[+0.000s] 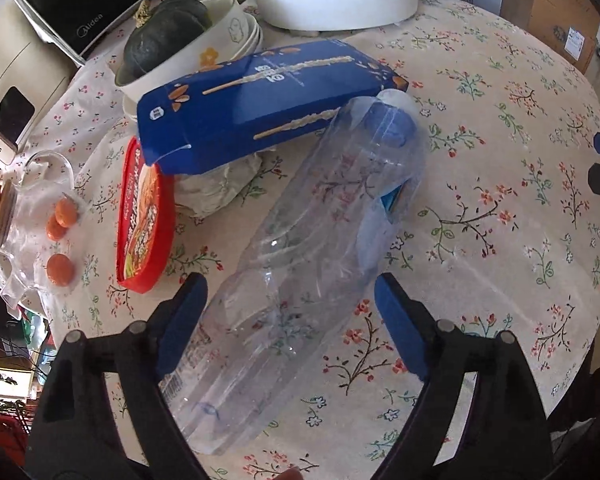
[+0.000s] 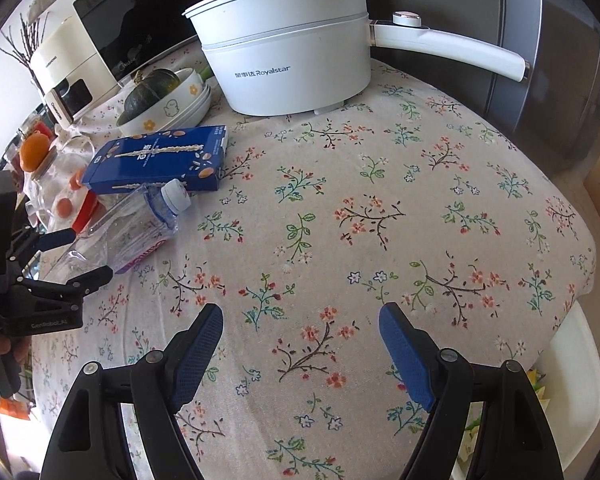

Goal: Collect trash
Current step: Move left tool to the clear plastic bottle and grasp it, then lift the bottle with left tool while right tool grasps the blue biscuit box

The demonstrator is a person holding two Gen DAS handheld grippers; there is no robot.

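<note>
A clear, empty plastic bottle (image 1: 308, 248) with a blue cap lies on its side on the flowered tablecloth (image 1: 500, 240). My left gripper (image 1: 290, 304) straddles the bottle's lower body with its jaws wide; the left pad is close against the bottle and the right pad stands a little off it. From the right wrist view, the left gripper (image 2: 80, 256) sits around the bottle (image 2: 132, 228) at the far left. A blue snack box (image 1: 268, 96) leans over crumpled paper (image 1: 220, 188) and a red wrapper (image 1: 144, 216). My right gripper (image 2: 300, 320) hangs open over bare cloth.
A white electric pot (image 2: 292, 72) stands at the back, beside stacked bowls (image 2: 180, 108) holding a dark squash. Glassware and small oranges (image 1: 60, 216) crowd the left edge. The table's right edge (image 2: 580, 280) drops to a white chair (image 2: 572, 380).
</note>
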